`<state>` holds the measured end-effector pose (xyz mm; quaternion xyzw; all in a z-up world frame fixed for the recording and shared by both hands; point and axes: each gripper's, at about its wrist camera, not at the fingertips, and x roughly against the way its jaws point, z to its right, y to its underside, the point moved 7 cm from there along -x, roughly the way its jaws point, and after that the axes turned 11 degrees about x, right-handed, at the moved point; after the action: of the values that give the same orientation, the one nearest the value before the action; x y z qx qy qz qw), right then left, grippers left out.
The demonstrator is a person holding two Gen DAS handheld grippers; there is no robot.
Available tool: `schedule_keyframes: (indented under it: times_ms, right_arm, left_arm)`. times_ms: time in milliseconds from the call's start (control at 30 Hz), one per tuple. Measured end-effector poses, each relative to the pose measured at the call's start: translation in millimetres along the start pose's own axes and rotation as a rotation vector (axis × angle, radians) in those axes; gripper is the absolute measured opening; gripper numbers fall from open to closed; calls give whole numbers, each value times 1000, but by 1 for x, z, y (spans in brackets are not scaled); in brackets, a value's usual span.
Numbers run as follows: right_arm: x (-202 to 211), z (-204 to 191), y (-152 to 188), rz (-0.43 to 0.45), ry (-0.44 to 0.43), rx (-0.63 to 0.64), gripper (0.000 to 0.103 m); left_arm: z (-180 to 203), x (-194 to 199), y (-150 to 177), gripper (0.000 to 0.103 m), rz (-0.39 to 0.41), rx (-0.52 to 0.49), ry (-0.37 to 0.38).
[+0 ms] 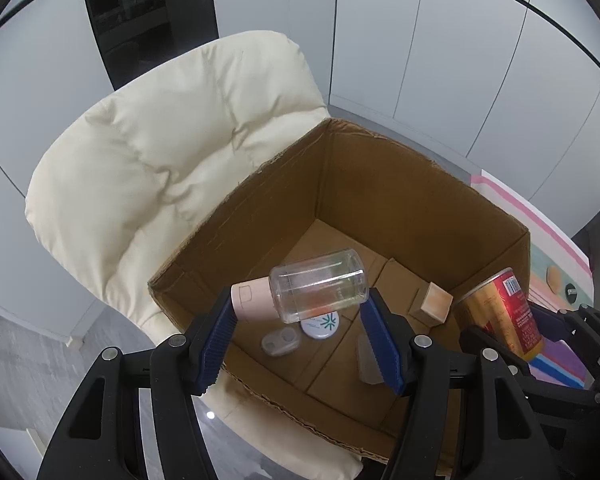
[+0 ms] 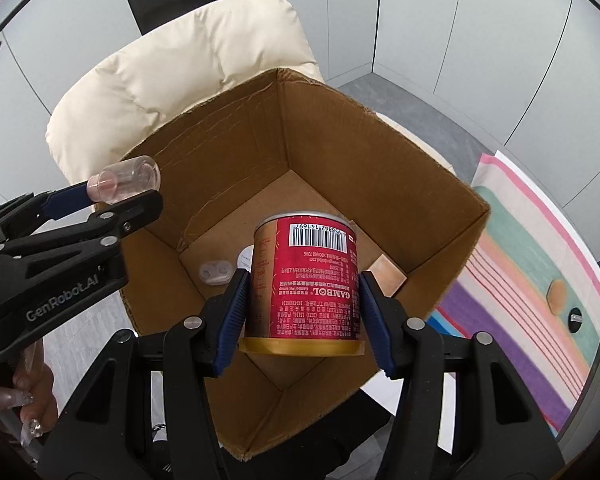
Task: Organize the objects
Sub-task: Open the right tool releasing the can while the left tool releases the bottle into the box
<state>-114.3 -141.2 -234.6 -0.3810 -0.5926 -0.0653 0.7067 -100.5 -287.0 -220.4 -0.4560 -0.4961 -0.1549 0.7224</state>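
Both hand-held grippers point steeply down over one open cardboard box [image 1: 380,184] that sits on a cream cushioned chair [image 1: 172,152]. The left hand-held gripper [image 1: 304,314] is clenched on one clear bottle [image 1: 320,284] with a pink cap, held sideways above the box. The right hand-held gripper [image 2: 302,300] grasps one red can [image 2: 306,280], its barcode end pointing away, also above the box. On the box floor lie one round white tin [image 1: 320,326], one small grey twin-cup case [image 1: 280,342] and one small wooden block [image 1: 432,306]. A person's fingers [image 2: 32,392] grip the left handle.
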Motion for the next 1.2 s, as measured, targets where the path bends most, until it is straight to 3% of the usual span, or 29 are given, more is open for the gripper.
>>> schedule_keyframes:
  times_ms: [133,167,200,233,300,800,1200]
  right_arm:
    - [-5,4,0,-4,3,-12,56]
    - [-5,5,0,-4,6,-15,57]
    - [-5,6,0,-7,5,-19,57]
    - [-6,8,1,-14,3,-26,65]
    - [-4,13,3,-17,4,-50,84]
    - [14,47,26,-21,55,-150,87]
    - [30,49,35,-13,74,-161,92]
  left_arm:
    - [-5,0,0,65,0,23,-9]
    - [-8,1,0,67,-2,48,-4]
    - [-11,1,1,77,-8,66,-5]
    - [-14,0,2,91,-28,80,-13]
    - [-17,0,3,99,-42,89,-11]
    - [-6,3,25,99,-118,17,-12]
    - [-1,16,43,99,-113,-23,-14]
